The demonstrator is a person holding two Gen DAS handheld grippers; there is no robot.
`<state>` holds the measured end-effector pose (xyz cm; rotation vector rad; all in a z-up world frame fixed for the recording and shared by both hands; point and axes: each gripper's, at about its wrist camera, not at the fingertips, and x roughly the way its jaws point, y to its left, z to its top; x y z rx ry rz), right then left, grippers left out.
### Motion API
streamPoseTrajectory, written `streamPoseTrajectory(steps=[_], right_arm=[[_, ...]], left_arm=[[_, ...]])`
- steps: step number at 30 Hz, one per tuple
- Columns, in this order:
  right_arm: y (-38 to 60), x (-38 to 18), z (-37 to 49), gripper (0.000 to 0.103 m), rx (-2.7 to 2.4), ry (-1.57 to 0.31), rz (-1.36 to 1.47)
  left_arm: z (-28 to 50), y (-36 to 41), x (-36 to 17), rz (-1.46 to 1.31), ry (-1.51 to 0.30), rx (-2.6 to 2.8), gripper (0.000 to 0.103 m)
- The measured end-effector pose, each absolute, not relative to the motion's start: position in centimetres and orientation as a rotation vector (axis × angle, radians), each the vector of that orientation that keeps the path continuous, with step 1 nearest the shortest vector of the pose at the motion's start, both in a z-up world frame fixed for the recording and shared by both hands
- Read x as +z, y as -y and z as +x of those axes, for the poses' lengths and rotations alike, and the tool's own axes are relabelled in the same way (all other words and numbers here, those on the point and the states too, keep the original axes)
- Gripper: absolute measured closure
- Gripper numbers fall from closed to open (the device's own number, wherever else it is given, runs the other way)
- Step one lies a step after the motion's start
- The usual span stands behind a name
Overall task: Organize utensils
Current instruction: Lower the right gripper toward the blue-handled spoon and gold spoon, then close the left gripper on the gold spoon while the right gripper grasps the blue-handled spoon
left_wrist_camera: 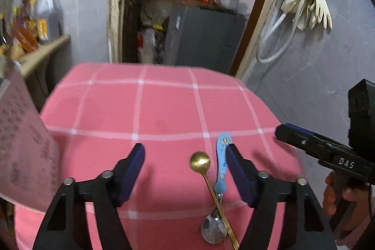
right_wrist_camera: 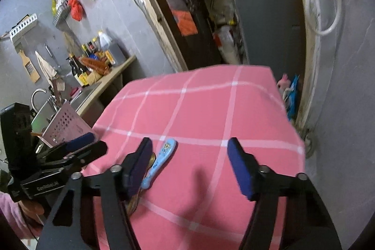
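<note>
Utensils lie together on a pink cloth with a white grid pattern (left_wrist_camera: 140, 109) that covers the table: a small gold metal spoon with a round bowl (left_wrist_camera: 200, 161) and a spoon with a light blue patterned plastic handle and a shiny steel bowl (left_wrist_camera: 222, 165). The gold spoon's thin handle crosses over the steel bowl of the blue-handled one, so the two touch. In the left wrist view the left gripper (left_wrist_camera: 185, 149), black with dark blue pads, stands over the cloth with its jaws apart and nothing pressed between them; both spoons lie in the gap, close to the right-hand finger, and the blue handle passes partly behind that finger. Whether the pad touches the handle I cannot tell. The right gripper (right_wrist_camera: 189, 144) is seen from its own camera with the jaws also apart and holding nothing; under the gap is only bare cloth. The blue-handled spoon lies just beside its left-hand finger, outside the gap, and a bit of the gold spoon shows behind that finger. At the left edge of the table stands a pale pink perforated plastic holder (right_wrist_camera: 64, 124), near the left gripper. Behind it is a steel sink with a curved tap (right_wrist_camera: 38, 95).
</note>
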<state>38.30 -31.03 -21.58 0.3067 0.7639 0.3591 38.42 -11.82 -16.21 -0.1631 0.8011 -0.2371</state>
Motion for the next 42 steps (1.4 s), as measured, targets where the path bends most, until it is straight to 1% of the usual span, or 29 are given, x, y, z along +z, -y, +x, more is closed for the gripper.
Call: streamPoseTrajectory(steps=[2,5,7,9,11,14,23,42], right_arm=[[30.3,-22.5,38.9,0.056,0.376,-0.800,0.313],[29.4,-23.8,39.7,0.066,0.397,-0.850,0.318],[28.9,-24.6,40.0,0.068,0.408,-0.876,0.323],[28.5,-25.2,40.4,0.069,0.416,-0.897,0.329],[28.2,-25.5,40.6,0.071,0.420,-0.910,0.332],[27.8,-26.0,40.9,0.073,0.431,-0.928,0.341],[26.4,-26.2,42.6,0.074,0.453,-0.971,0.363],[24.6,-26.8,44.6,0.074,0.422,-1.077,0.372]], left_arm=[[39.1,11.7,-17.0,-0.193,-0.838,-0.254,0.051],[40.0,11.6,-18.0,-0.227,-0.881,-0.275,0.060],[40.6,11.7,-18.6,-0.249,-0.912,-0.301,0.066],[41.1,11.8,-19.1,-0.256,-0.935,-0.315,0.069],[41.3,11.9,-19.4,-0.249,-0.949,-0.321,0.075],[41.5,12.0,-19.8,-0.249,-0.971,-0.340,0.080],[42.1,11.9,-21.1,-0.282,-1.029,-0.360,0.082],[42.5,12.0,-21.5,-0.274,-1.043,-0.374,0.085]])
